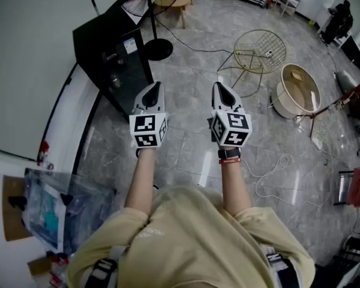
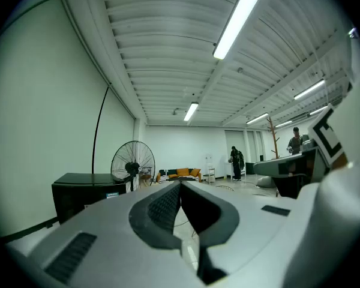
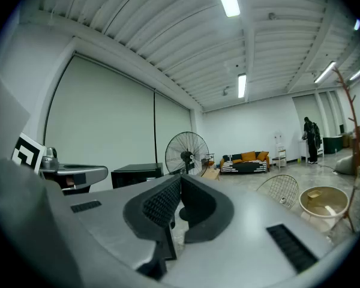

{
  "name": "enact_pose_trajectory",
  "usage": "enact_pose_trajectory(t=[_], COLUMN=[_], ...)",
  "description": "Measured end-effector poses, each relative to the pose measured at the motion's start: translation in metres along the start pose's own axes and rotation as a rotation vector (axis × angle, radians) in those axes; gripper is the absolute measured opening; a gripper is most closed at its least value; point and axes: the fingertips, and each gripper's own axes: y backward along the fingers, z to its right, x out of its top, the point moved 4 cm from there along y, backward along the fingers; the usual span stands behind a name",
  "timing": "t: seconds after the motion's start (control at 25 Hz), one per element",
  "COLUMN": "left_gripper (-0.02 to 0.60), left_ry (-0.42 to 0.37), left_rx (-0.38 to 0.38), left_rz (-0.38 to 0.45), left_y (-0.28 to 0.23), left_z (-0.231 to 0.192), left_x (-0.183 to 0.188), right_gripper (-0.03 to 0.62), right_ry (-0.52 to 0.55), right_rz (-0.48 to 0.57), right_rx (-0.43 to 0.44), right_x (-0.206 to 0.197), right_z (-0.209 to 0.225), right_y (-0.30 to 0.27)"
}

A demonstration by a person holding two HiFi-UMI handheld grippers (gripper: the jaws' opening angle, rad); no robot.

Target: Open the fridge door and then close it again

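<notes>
The boxy, glossy black fridge (image 1: 111,56) stands on the polished grey stone floor (image 1: 186,149) at 11 o'clock from the left gripper (image 1: 154,86), its stickered front facing about 4 o'clock. That gripper and the right gripper (image 1: 219,86) are held level, their ribbed dark jaws pressed together on nothing.

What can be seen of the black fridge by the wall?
The fridge is a small, low black box with a glossy flat top. Its front bears a blue-and-white label and small fittings I cannot identify. The door looks shut. It stands upright on the grey floor against the white wall, the floor fan's round base close beside it. The left gripper and right gripper are both clear of it.
</notes>
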Motion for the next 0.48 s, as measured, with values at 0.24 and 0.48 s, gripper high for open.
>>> enact_pose_trajectory(t=[0.24,0.48], left_gripper=[0.02,0.02], left_ry=[0.014,0.017], left_rx=[0.038,0.11], left_rz=[-0.013,-0.048], left_y=[0.01,0.034], left_z=[0.018,0.003], left_x=[-0.013,-0.027], right_gripper=[0.025,0.025], right_ry=[0.004,0.005], right_rz=[-0.026,-0.054], right_rx=[0.082,0.193], right_x=[-0.017,-0.028], right_z=[0.002,-0.037], right_y=[0.005,-0.013])
